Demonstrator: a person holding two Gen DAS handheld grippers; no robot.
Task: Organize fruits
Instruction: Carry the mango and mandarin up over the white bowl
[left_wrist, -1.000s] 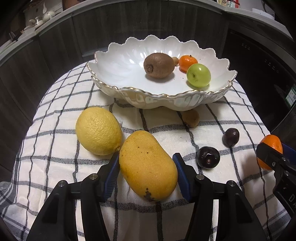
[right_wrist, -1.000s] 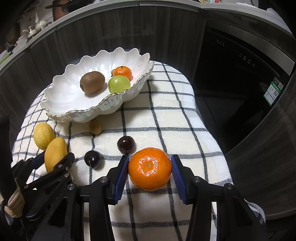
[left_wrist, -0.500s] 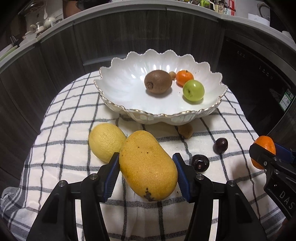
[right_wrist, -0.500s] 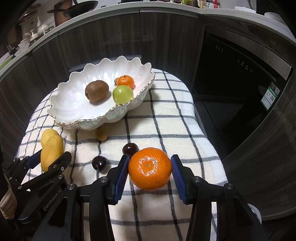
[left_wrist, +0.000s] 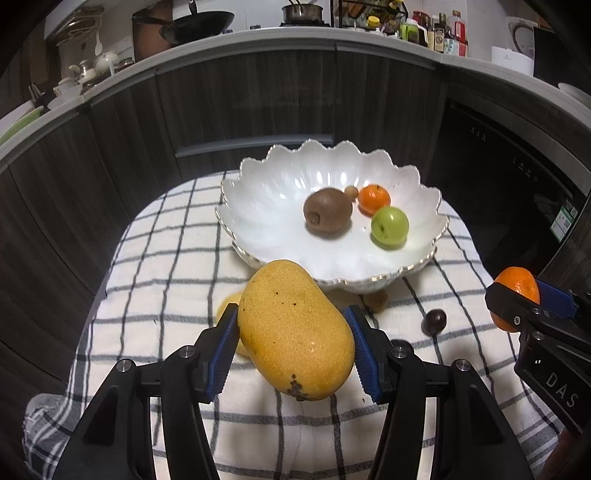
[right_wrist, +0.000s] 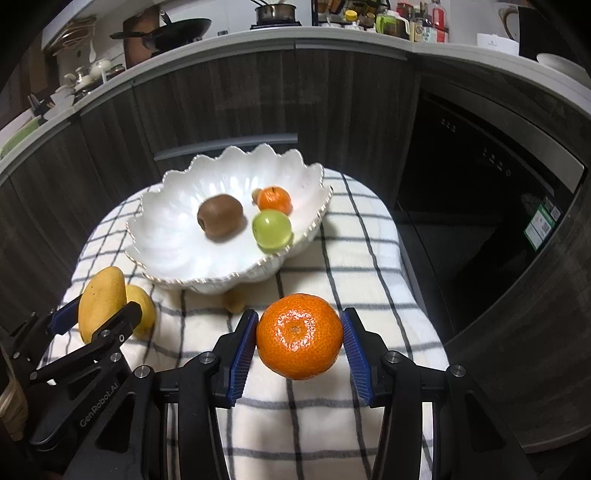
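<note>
Left wrist view: my left gripper (left_wrist: 293, 343) pinches a yellow mango (left_wrist: 293, 330) between its blue pads (left_wrist: 221, 350), clear of the checked cloth (left_wrist: 166, 266). At twelve o'clock beyond it sits the scalloped white bowl (left_wrist: 266, 192), holding a kiwi (left_wrist: 327, 215), a small tangerine (left_wrist: 374, 199), a green fruit (left_wrist: 389, 226) and a small brown fruit (left_wrist: 351, 192) tucked behind the kiwi. At three o'clock my right gripper (left_wrist: 517, 302) shows side-on, clamped on an orange (left_wrist: 517, 295).

Only this view shows a dark plum (left_wrist: 434, 322) on the cloth at two o'clock; a second dark fruit (left_wrist: 402, 345) peeks out behind my right-hand finger, too hidden to name. The lemon (left_wrist: 231, 306) is mostly covered by the mango.

Right wrist view gives the orange (right_wrist: 299, 336) full face, squeezed between the right gripper (right_wrist: 299, 341) and its pads (right_wrist: 242, 352). At nine o'clock the left gripper (right_wrist: 98, 314) carries the mango (right_wrist: 99, 301), with more of the lemon (right_wrist: 142, 306) showing behind it. A small brown fruit (right_wrist: 233, 301) lies on the cloth just below the bowl (right_wrist: 166, 236), partly shadowed.
</note>
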